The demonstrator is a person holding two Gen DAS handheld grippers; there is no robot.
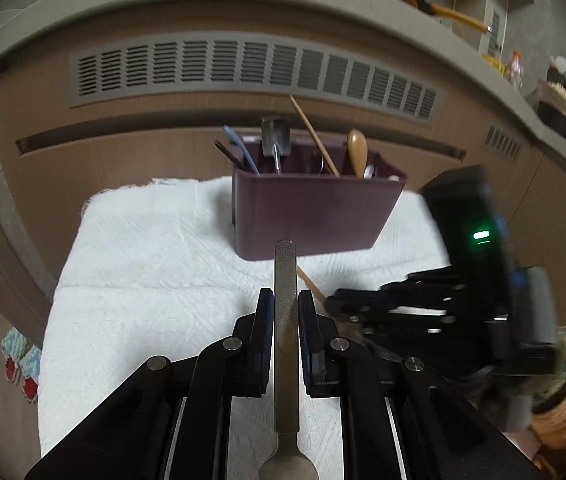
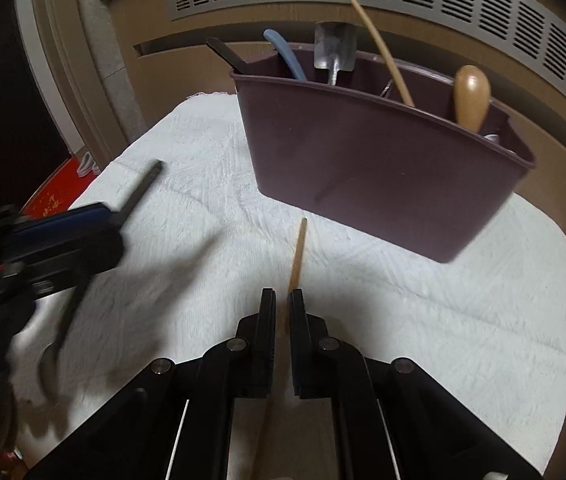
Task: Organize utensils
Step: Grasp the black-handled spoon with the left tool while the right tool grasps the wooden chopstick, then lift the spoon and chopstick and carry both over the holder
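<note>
You are holding one utensil in each gripper, both above the white towel (image 1: 143, 264). Your left gripper (image 1: 285, 312) is pinching a grey metal spoon (image 1: 285, 280) by its handle, and the handle end is pointing to 12 o'clock, straight at the maroon utensil caddy (image 1: 315, 216). Your right gripper (image 2: 281, 312) is pinching a wooden chopstick (image 2: 297, 256), and its long axis is running toward 12 o'clock, while the caddy is lying at about 1 o'clock. I judge the right gripper is nearer to the caddy.
</note>
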